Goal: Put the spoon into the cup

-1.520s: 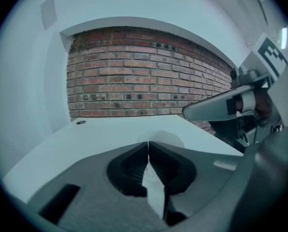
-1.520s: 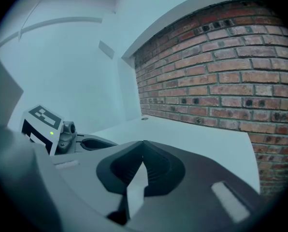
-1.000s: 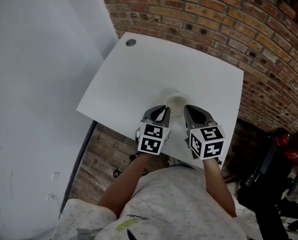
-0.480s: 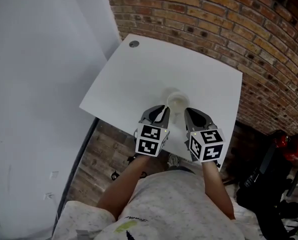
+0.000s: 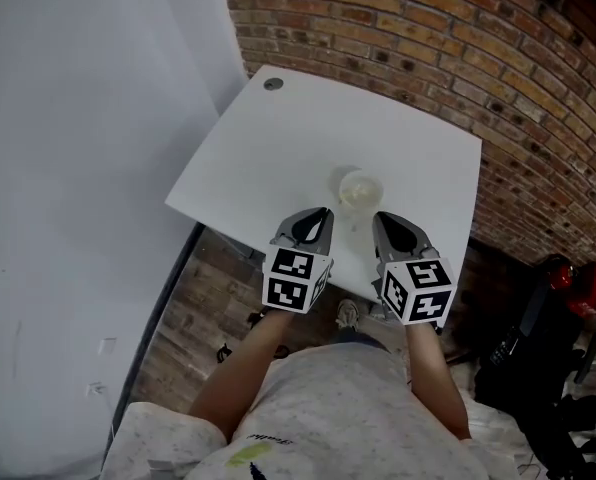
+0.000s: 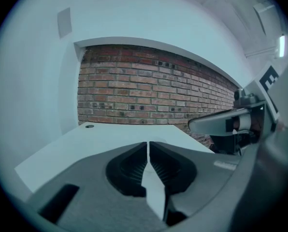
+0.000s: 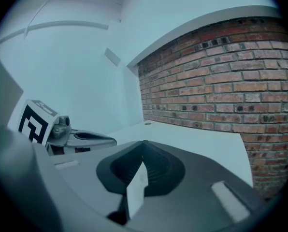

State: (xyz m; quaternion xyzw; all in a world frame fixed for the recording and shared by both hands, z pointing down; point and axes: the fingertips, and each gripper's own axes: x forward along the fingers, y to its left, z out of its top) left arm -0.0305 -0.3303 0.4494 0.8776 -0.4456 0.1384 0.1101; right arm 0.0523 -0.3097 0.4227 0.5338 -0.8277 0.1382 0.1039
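Observation:
A pale, whitish cup (image 5: 359,189) stands on the white table (image 5: 278,158), towards its near edge. I cannot make out a spoon in any view. My left gripper (image 5: 322,212) hangs just short of the cup on its near left, jaws shut with nothing between them (image 6: 148,144). On the cup's near right is my right gripper (image 5: 381,217), also shut and empty (image 7: 143,145). Both grippers stay apart from the cup. Neither gripper view shows the cup; each shows the other gripper at its side.
A small round grommet (image 5: 272,83) sits at the table's far left corner. A brick wall (image 5: 458,48) runs behind and to the right, a white wall (image 5: 78,168) to the left. Black and red gear (image 5: 568,298) lies on the floor to the right.
Both grippers have drawn back from the cup towards the person. The cup, earlier flanked by the two jaw tips, now stands alone ahead of them.

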